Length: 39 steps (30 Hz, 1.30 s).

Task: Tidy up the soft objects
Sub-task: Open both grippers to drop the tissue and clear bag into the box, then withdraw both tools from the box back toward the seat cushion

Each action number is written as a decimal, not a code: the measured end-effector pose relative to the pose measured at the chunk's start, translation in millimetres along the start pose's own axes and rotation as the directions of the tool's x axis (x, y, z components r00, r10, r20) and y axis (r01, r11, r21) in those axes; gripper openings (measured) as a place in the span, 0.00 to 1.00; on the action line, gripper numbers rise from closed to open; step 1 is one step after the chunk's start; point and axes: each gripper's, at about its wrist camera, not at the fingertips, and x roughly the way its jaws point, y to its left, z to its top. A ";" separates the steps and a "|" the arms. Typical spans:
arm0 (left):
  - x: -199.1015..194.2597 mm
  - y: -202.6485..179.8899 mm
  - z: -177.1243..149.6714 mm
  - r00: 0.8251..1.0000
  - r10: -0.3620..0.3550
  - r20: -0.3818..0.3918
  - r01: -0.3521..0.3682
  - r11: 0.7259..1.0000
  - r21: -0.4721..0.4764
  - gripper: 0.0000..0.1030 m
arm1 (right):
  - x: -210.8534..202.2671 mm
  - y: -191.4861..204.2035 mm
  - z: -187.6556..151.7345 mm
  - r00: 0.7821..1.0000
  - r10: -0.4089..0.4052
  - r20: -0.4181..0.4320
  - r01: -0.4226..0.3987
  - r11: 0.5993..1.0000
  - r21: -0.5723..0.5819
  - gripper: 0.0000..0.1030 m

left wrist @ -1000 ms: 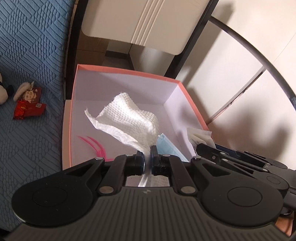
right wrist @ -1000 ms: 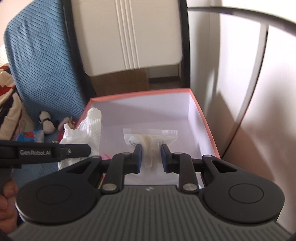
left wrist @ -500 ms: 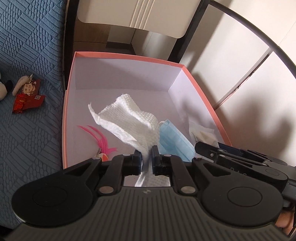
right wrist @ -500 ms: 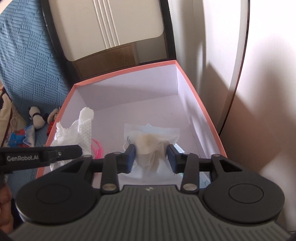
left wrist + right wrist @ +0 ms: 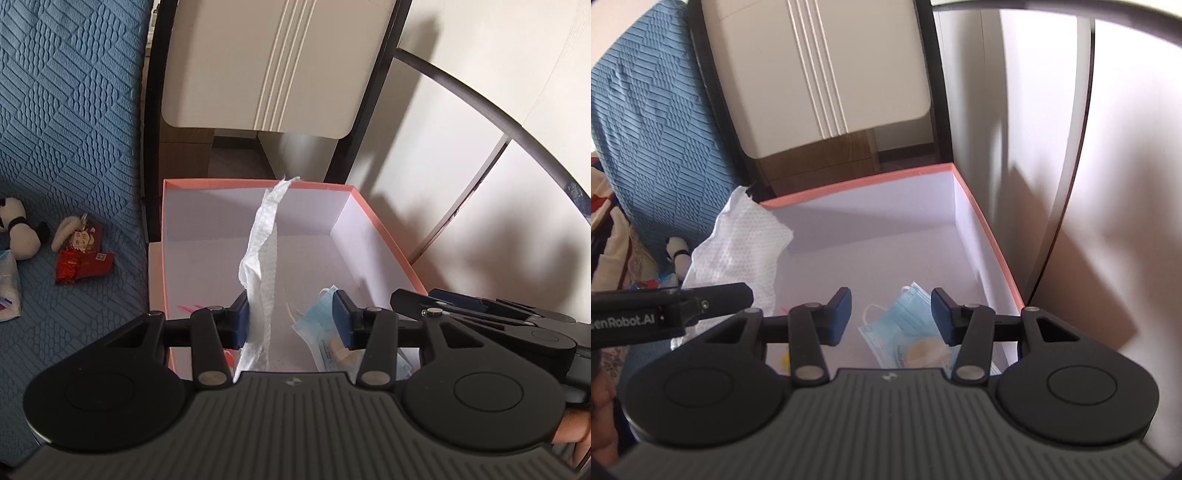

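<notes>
A pink-rimmed white box [image 5: 221,181] stands open below both grippers. My left gripper [image 5: 291,317] hovers above it and its jaws are opening. A white paper towel [image 5: 262,258] still clings to the left pad, with a wide gap to the other pad. In the right wrist view the towel [image 5: 746,243] hangs over the box's left side. My right gripper [image 5: 891,314] is also opening, with nothing between its jaws. Under it, a clear bag with a beige pad [image 5: 923,350] lies on a blue face mask [image 5: 905,314] on the box floor.
Left of the box lies a blue quilted cover [image 5: 66,110] with a plush panda [image 5: 18,236] and red packets [image 5: 83,262] on it. A pink feather [image 5: 188,306] rests in the box's near left corner. A white panel [image 5: 266,66] and black frame stand behind the box.
The left jaws spread and the gripper rose, so the towel now hangs as a narrow strip on one pad. The right jaws opened and the clear bag dropped onto the mask.
</notes>
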 end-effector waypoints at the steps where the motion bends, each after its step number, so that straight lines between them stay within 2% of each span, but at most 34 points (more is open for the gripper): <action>1: -4.7 0.6 1.2 1.000 -0.002 0.009 0.002 1.000 0.004 0.59 | -4.7 3.5 1.7 1.000 0.005 0.010 -0.005 1.000 -0.003 0.49; 2: -8.2 1.2 2.0 1.000 -0.004 0.013 0.004 1.000 0.009 0.71 | -8.5 6.5 3.0 1.000 0.008 0.020 -0.008 1.000 -0.009 0.49; 4: -14.2 2.1 1.1 1.000 -0.005 0.025 0.004 1.000 0.019 0.79 | -15.5 13.4 5.6 0.999 0.008 0.036 -0.007 1.000 -0.021 0.49; 6: -18.2 3.7 -2.7 1.000 -0.009 0.026 0.008 1.000 0.018 0.79 | -20.6 19.3 7.4 0.999 0.006 0.043 -0.005 1.000 -0.026 0.55; 7: -19.4 5.1 -4.5 1.000 -0.013 0.020 0.013 1.000 0.017 0.79 | -21.9 21.1 7.8 0.999 0.007 0.047 -0.006 1.000 -0.024 0.64; 8: -21.0 6.7 -7.4 1.000 -0.014 0.016 0.014 1.000 0.018 0.80 | -24.4 23.2 6.2 0.999 0.005 0.054 -0.004 1.000 -0.026 0.66; 13: -27.6 16.3 -17.0 0.999 -0.027 0.022 0.027 1.000 0.005 0.83 | -27.8 35.7 1.3 0.998 -0.014 0.056 0.016 0.999 -0.036 0.66; 19: -29.6 22.1 -24.6 0.998 -0.059 0.022 0.059 0.998 -0.002 0.84 | -29.1 35.6 -0.8 0.999 -0.002 0.040 0.002 1.000 0.002 0.66; 27: -23.9 25.1 -28.0 0.995 -0.097 0.029 0.098 0.995 -0.019 0.84 | -24.0 32.6 3.7 0.997 0.073 -0.005 -0.073 0.995 0.067 0.66; 30: -18.6 21.9 -30.4 0.995 -0.098 0.020 0.098 0.995 0.003 0.84 | -15.5 20.9 8.7 0.989 0.150 -0.015 -0.146 0.977 0.157 0.66; 32: -14.2 18.9 -31.6 0.995 -0.103 0.010 0.103 0.995 0.008 0.84 | -9.6 13.2 11.4 0.985 0.171 -0.018 -0.163 0.964 0.208 0.66; 36: -5.2 11.4 -34.3 0.995 -0.102 -0.006 0.102 0.994 0.039 0.84 | 4.3 9.3 12.3 0.977 0.208 -0.048 -0.191 0.953 0.233 0.66; 39: 0.4 6.2 -36.4 0.992 -0.123 -0.018 0.124 0.990 0.073 0.84 | 14.1 11.8 10.6 0.961 0.270 -0.062 -0.251 0.943 0.220 0.66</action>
